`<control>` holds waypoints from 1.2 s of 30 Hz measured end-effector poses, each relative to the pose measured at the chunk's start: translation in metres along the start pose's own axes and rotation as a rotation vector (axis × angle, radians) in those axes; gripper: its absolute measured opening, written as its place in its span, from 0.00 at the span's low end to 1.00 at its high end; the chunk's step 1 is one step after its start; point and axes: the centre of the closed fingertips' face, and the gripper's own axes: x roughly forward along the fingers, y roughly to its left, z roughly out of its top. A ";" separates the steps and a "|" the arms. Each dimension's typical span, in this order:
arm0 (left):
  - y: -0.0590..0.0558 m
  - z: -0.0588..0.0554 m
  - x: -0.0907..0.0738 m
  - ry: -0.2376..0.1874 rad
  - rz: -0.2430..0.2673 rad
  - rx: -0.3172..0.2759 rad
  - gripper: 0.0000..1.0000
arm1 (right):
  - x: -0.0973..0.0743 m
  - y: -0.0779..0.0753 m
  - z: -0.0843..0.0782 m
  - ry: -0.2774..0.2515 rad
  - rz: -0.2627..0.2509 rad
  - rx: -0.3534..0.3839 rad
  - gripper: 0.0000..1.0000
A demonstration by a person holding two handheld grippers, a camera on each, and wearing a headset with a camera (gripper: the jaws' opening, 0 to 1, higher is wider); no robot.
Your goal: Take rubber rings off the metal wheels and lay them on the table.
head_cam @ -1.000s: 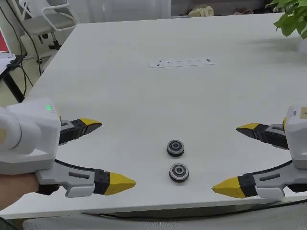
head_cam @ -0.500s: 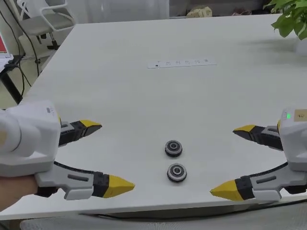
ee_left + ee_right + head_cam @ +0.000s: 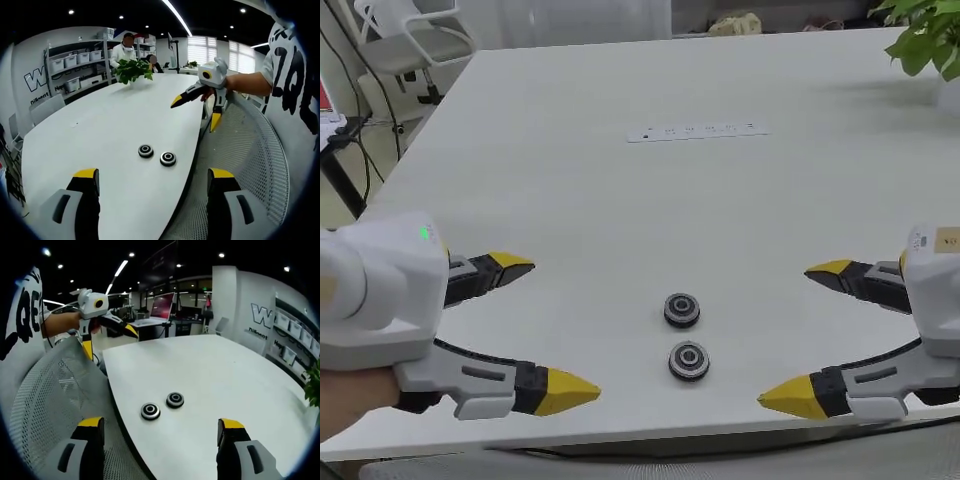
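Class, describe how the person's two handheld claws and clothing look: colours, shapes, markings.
Both the left claw and right claw have bulky white housings, curved grey-and-black jaws and pointed yellow tips. A green light glows on the left housing. The person wears a white shirt with large black lettering.

The broad white worktop [image 3: 620, 220] is bare around the nearer black-rimmed metal wheel [image 3: 690, 360] and the farther black-rimmed metal wheel [image 3: 682, 310], which sit just beside each other by its front edge. The left gripper [image 3: 564, 326] and right gripper [image 3: 784, 336], jaws spread, flank them with open lanes between. A flat white socket strip [image 3: 696, 131] and a green leafy plant [image 3: 925, 35] stand well back.
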 end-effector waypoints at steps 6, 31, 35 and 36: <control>0.000 0.000 0.003 0.001 -0.011 0.005 0.86 | -0.002 -0.001 0.006 -0.025 0.008 0.012 0.93; 0.002 0.018 0.030 -0.015 -0.099 0.083 0.75 | 0.018 -0.017 0.020 -0.048 0.081 -0.021 0.85; 0.004 0.016 0.038 -0.010 -0.120 0.073 0.71 | 0.026 -0.017 0.017 -0.039 0.115 -0.022 0.82; 0.004 0.015 0.040 -0.009 -0.124 0.071 0.70 | 0.028 -0.017 0.016 -0.041 0.121 -0.018 0.82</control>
